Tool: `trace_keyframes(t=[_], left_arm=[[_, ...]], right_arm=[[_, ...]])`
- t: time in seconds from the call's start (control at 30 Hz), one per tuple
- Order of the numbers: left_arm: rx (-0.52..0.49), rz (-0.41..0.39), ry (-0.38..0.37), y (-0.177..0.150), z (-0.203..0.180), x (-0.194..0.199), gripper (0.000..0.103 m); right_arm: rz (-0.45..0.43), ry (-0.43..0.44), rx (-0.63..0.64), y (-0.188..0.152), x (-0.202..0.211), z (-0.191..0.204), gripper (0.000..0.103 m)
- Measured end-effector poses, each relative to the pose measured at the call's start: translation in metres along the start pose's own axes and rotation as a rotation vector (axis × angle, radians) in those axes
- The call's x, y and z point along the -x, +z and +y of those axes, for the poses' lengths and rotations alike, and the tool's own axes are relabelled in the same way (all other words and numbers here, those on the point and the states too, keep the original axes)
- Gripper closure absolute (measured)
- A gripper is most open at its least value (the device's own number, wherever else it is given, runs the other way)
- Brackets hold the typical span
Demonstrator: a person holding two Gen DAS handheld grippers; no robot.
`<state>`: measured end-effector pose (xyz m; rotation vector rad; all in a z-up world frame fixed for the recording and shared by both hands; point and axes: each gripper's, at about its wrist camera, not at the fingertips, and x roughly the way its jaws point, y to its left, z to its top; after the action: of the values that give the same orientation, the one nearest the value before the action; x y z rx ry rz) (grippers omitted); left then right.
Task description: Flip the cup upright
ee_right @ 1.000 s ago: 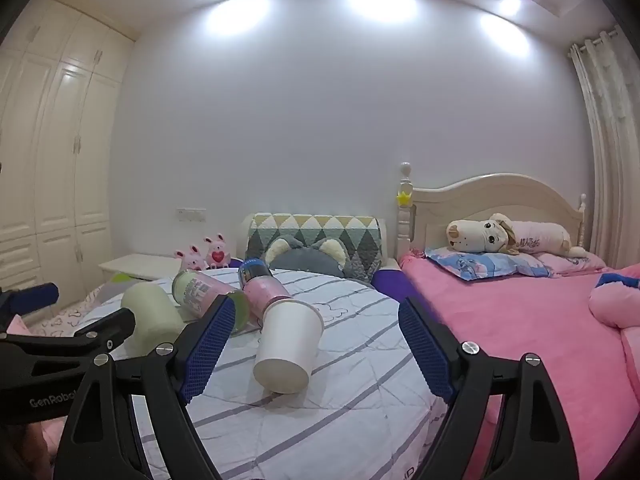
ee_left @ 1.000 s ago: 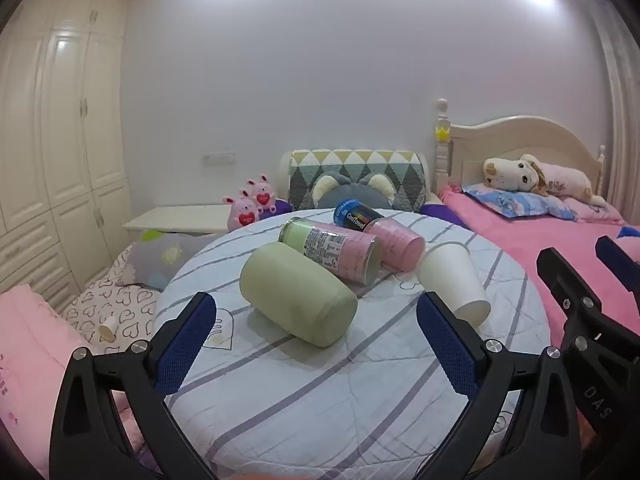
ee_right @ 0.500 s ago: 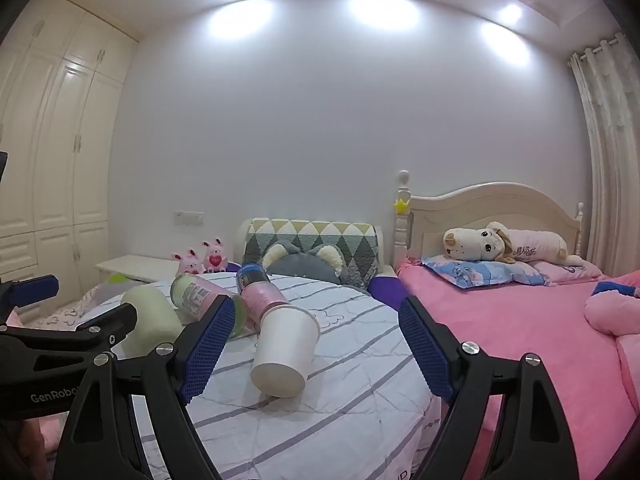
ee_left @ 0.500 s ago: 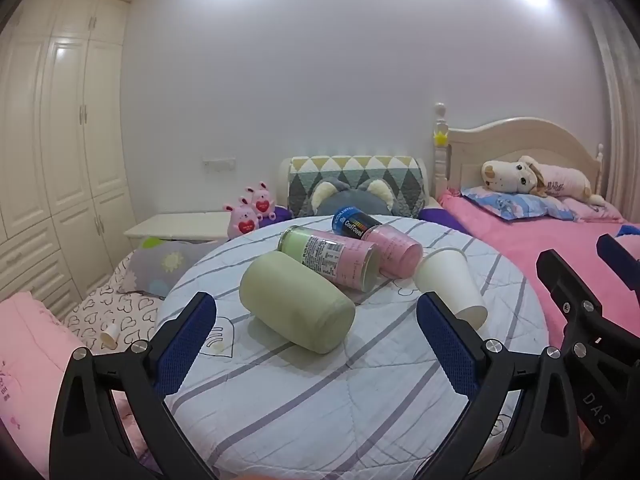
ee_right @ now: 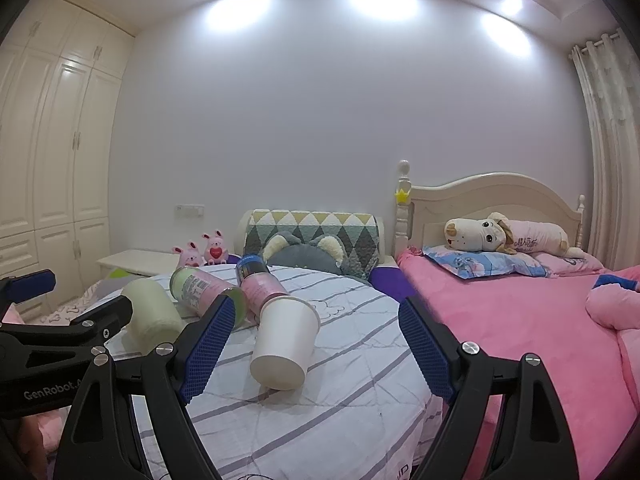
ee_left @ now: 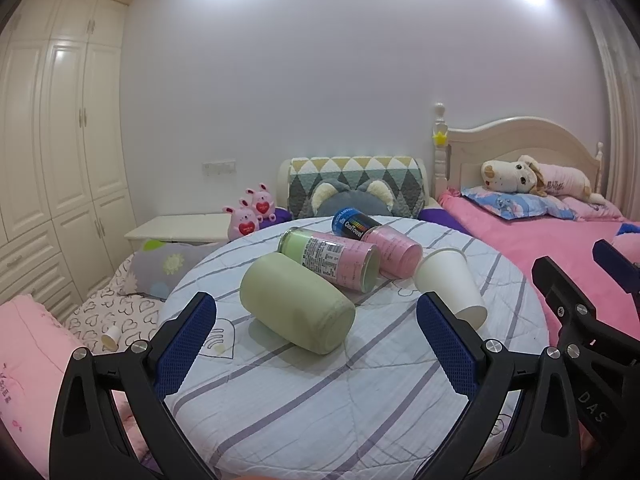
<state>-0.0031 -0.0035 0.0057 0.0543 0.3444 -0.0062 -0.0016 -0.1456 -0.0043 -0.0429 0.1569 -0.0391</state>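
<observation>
A white paper cup (ee_left: 450, 284) lies on its side on the round striped table (ee_left: 340, 392); it also shows in the right wrist view (ee_right: 285, 344), base toward me, mouth away. My left gripper (ee_left: 316, 344) is open and empty, near the table's front edge, short of the green cup. My right gripper (ee_right: 314, 350) is open and empty, its jaws standing either side of the paper cup but nearer to the camera. The right gripper's fingers (ee_left: 568, 304) show at the right of the left wrist view.
A pale green cup (ee_left: 294, 304), a green-and-pink canister (ee_left: 332, 258) and a pink canister with a blue end (ee_left: 376, 236) lie on their sides left of the paper cup. A pink bed (ee_right: 520, 320) is on the right, a cushioned chair (ee_left: 356, 192) behind.
Both views have shifted slightly; the cups sit a little lower and nearer in frame. Nothing on the table has moved and both grippers stay open.
</observation>
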Motion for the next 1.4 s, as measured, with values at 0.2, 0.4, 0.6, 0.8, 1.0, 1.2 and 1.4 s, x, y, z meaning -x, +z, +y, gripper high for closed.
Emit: trace_keyframes(t=[0.2,0.4,0.6,0.8,1.0,1.2,1.4], left_arm=[[-0.007,0.001,0.008,-0.002,0.000,0.000,0.001],[-0.004,0.008,0.003,-0.003,0.000,-0.001,0.001],[-0.010,0.019,0.002,-0.003,-0.001,-0.003,0.001],[-0.023,0.026,0.004,-0.004,-0.003,-0.004,0.001],[-0.030,0.040,0.004,-0.004,-0.006,-0.008,0.001],[-0.028,0.069,0.006,-0.007,-0.004,-0.015,0.001],[-0.021,0.104,0.025,-0.004,0.000,-0.025,0.001]], right_arm=[[0.003,-0.012,0.024,-0.001,0.002,0.002,0.018],[0.007,-0.015,0.030,-0.001,0.001,0.004,0.018],[0.017,-0.013,0.031,-0.001,-0.001,0.002,0.018],[0.030,-0.018,0.036,-0.001,-0.003,0.001,0.018],[0.050,-0.013,0.035,-0.002,-0.009,-0.001,0.018],[0.068,-0.006,0.051,-0.002,-0.015,0.000,0.018],[0.085,0.040,0.074,0.007,-0.027,0.003,0.018]])
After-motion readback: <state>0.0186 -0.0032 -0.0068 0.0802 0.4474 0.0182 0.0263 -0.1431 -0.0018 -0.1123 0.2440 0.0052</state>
